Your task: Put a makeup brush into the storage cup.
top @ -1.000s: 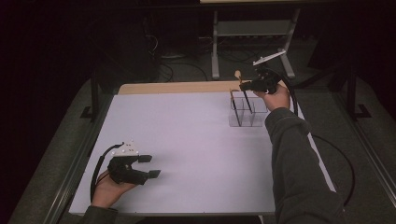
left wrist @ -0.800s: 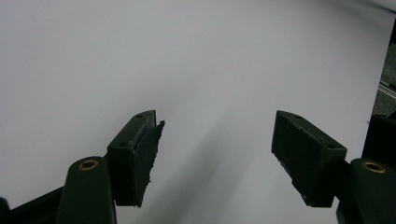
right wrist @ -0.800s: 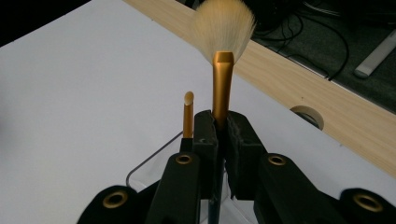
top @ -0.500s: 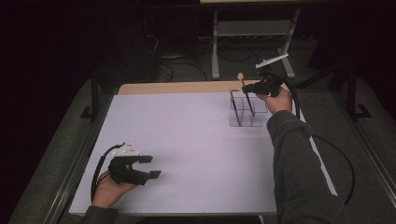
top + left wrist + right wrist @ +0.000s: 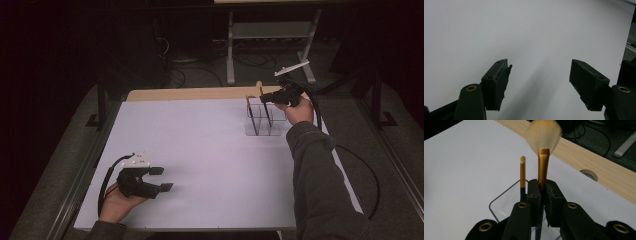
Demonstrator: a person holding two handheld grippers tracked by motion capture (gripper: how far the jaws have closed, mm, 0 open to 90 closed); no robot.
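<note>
While the white counter [image 5: 200,150] lies mostly bare, the clear organizer [image 5: 262,117] stands far right. Right gripper [image 5: 542,192], fingers clenched on the fluffy brush [image 5: 543,135] handle, holds it over the organizer beside a thin brush [image 5: 523,170]. Left gripper [image 5: 160,179], fingers released, rests near left. Risk: a tilted handle could catch the divider or tip the organizer.

text on the bench [image 5: 200,150]: none, just a plain white top
labels on the brushes [image 5: 543,167]: nothing readable, gold handles look blank
markings on the clear holder [image 5: 260,122]: none I can make out
numbers or signs anywhere: nope
</note>
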